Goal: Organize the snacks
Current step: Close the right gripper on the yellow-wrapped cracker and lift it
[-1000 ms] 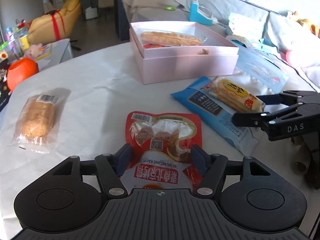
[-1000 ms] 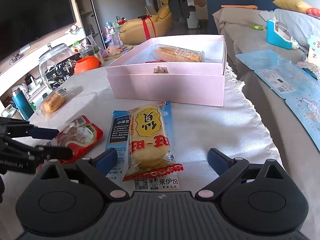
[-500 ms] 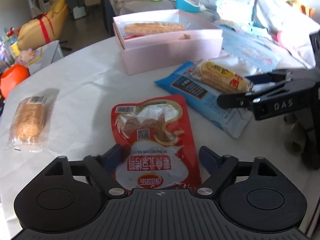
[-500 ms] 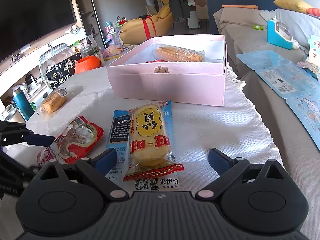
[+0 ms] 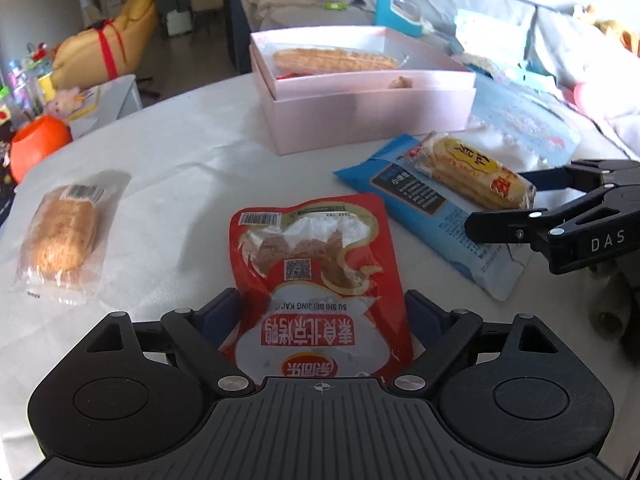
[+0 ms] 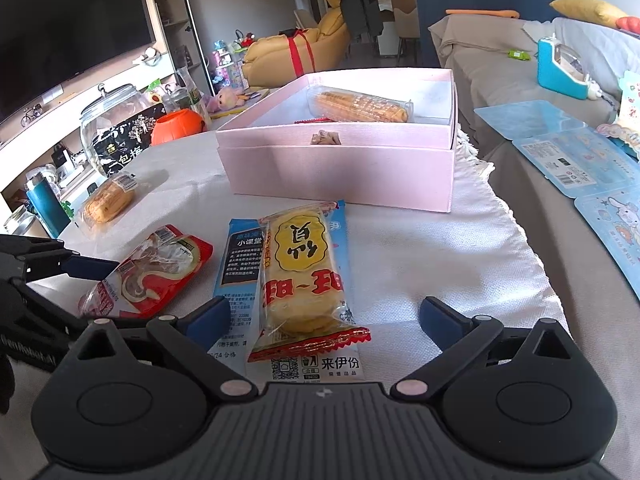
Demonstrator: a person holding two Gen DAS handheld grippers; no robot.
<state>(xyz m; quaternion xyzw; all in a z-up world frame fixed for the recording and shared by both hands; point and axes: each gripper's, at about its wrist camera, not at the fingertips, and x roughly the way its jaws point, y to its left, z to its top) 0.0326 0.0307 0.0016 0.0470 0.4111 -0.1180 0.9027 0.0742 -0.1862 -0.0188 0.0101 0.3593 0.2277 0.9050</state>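
Left wrist view: the red duck-snack pouch [image 5: 316, 280] lies flat on the table [image 5: 168, 168], long axis running straight out between the left gripper [image 5: 320, 312] fingers, which stand wide on either side of its near end, not pressing it. The pink box [image 5: 372, 116] sits beyond, one wrapped corn cob [image 5: 336, 60] inside. One bread pack [image 5: 60, 236] lies off left.

Right wrist view: the right gripper [image 6: 324, 318] is opening, fingers spread around the near end of the yellow rice-cracker pack [image 6: 304, 276], which lies lengthwise atop one blue packet [image 6: 240, 256]. So four loose snacks, one per hand within reach.
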